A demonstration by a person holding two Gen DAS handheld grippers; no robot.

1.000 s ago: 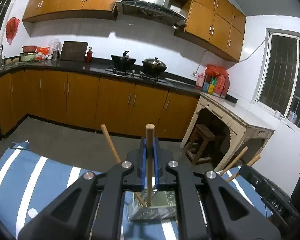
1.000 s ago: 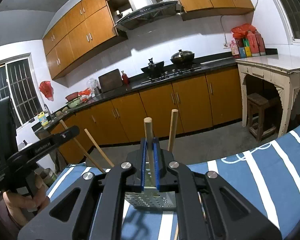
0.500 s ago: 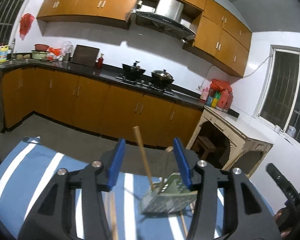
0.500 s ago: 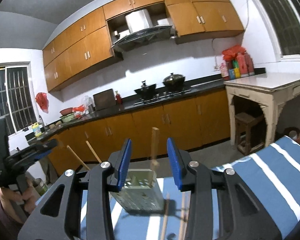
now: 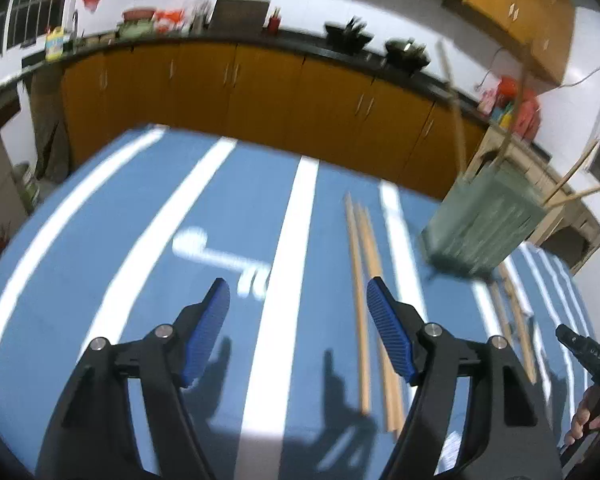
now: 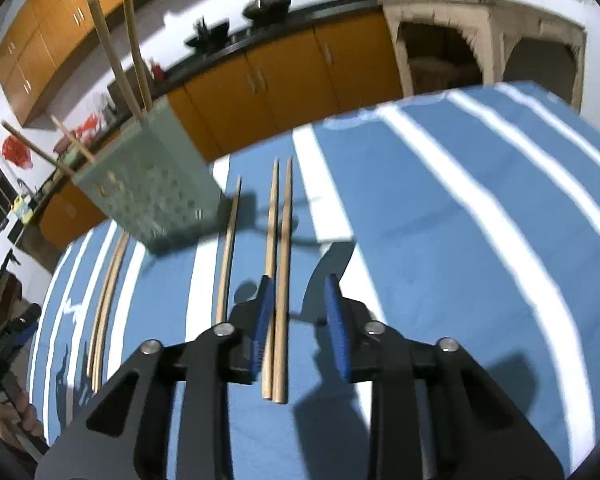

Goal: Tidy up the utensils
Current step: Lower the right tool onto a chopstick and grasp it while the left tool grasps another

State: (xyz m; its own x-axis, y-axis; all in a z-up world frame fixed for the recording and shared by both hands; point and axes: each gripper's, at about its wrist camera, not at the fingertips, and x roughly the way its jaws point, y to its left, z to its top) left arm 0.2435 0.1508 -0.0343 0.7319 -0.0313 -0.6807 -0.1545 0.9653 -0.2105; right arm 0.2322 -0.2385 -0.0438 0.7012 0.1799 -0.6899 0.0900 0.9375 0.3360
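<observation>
Across both views, filling the lower frame: blue cloth with white stripes [image 5: 148, 208], now the main subject where earlier the kitchen cabinets [image 5: 260, 92] dominated, both cameras having tipped downward. Pale green perforated holder [image 6: 152, 188], upper left of the right wrist view and right of centre in the left wrist view, four chopsticks standing in it; earlier it sat directly ahead of each gripper. Loose chopsticks on the cloth: a touching pair [image 6: 278, 280] at centre, a single stick [image 6: 228, 256] just left of it, another pair [image 6: 104, 304] at far left. Left gripper [image 5: 298, 330], lower centre, angled down over bare cloth, jaws just widened, nothing between them. Right gripper [image 6: 296, 312], lower centre, angled down, jaws just narrowed but parted, straddling the centre pair without visibly pinching it. Person's hand [image 5: 588, 420], lower right edge, on the right gripper's handle.
</observation>
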